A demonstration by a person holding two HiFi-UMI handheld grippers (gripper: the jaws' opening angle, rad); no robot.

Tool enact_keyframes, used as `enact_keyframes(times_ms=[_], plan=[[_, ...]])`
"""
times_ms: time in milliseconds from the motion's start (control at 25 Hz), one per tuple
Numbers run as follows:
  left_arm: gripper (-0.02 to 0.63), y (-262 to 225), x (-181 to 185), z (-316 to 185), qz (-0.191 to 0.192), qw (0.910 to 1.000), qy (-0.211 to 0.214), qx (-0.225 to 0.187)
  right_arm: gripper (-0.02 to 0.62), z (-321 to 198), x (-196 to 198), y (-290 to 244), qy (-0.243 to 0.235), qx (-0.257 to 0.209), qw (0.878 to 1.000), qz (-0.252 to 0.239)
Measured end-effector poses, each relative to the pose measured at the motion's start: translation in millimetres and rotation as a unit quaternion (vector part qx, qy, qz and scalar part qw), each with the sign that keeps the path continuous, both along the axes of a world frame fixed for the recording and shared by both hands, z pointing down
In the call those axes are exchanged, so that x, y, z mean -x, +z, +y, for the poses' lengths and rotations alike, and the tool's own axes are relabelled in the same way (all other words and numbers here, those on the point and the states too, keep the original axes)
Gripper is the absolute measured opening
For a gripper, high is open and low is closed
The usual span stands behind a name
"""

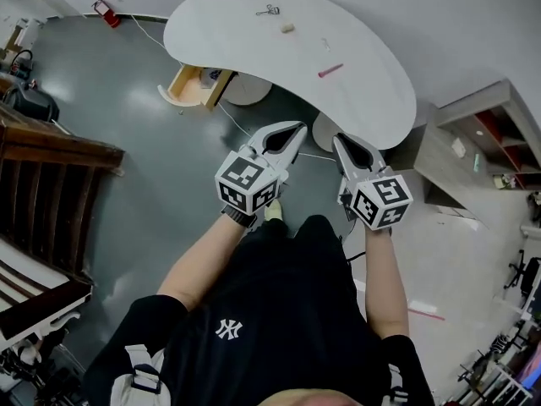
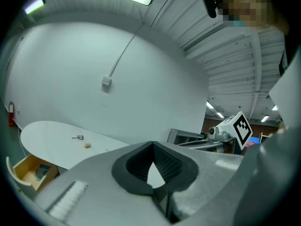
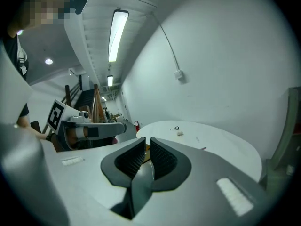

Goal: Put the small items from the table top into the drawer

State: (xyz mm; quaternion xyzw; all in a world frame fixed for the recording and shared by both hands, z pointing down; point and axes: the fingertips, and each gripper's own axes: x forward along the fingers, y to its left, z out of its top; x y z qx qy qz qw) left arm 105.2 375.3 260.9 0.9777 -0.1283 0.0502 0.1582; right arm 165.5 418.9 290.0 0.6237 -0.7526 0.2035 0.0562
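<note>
Nearest, both grippers are held out in front of the person, short of the surface and well apart from everything on it. The left gripper point(image 2: 153, 146) has its fingers pressed together at the tips with nothing between them. The right gripper point(image 3: 147, 142) shows a narrow slit between its fingers and is also empty. Beyond them the white surface point(image 1: 237, 32) carries the small items not yet put away. First comes the red pen point(image 1: 330, 71), almost straight ahead of the right gripper and so nearer to it than to the left. Its long axis lies slantwise across the line of approach, which I judge suits a pinch across the barrel. Farther off sit a small pale block point(image 1: 287, 28) and, farthest, a binder clip point(image 1: 268, 10). The open drawer point(image 1: 193, 87) hangs under the surface's left end, on the left gripper's side, so a picked item would have to travel leftward.
</note>
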Motion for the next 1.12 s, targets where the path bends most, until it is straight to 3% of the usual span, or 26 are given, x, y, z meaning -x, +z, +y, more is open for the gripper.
enact_keyframes(times_ms=[240,600,880,1120], plan=[[0.001,19.4,-26.3,-28.1,-0.004,0.9999,0.014,0.009,0.061,-43.7,-44.5,31.0,0.007,0.030,0.999,0.024],[0.002,60.9,-91.5,-95.0,-0.040,0.9991,0.002,0.011,0.074,-140.9,-107.6,91.6,-0.099,0.071,0.989,0.082],[0.001,94.9,-145.2,-144.7,-0.078,0.9967,-0.012,0.018,0.078,-193.3,-146.2,156.4,-0.160,0.132,0.967,0.145],[0.002,124.4,-169.7,-167.3,-0.107,0.9933,-0.027,0.034,0.103,-221.4,-169.2,200.0,-0.239,0.160,0.935,0.210]])
